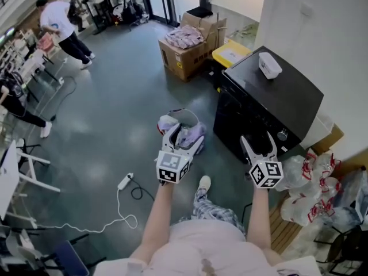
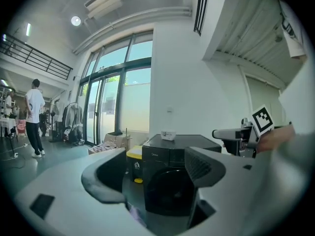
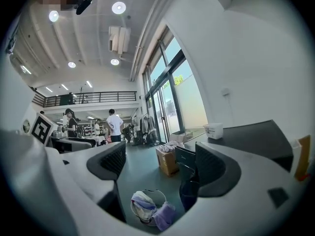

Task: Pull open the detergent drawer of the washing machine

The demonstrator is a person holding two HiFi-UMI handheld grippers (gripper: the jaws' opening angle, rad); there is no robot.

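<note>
The black washing machine (image 1: 270, 94) stands at the right, its front facing left. In the left gripper view its upper panel (image 2: 162, 157) looks flush, with nothing pulled out. My right gripper (image 1: 257, 144) hangs open just in front of the panel's near end, close to the knob (image 1: 282, 134), touching nothing. In the right gripper view the jaws (image 3: 162, 168) are spread, with the machine's front edge (image 3: 186, 163) behind the right finger. My left gripper (image 1: 175, 135) is open and empty above a laundry basket (image 1: 184, 132), its jaws (image 2: 155, 181) framing the machine's door.
A white box (image 1: 269, 64) sits on the machine's top. A yellow bin (image 1: 231, 54) and cardboard boxes (image 1: 190, 48) stand behind it. Plastic bags (image 1: 307, 183) are piled at the right. A power strip (image 1: 125, 181) lies on the floor. People (image 1: 63, 27) stand far left.
</note>
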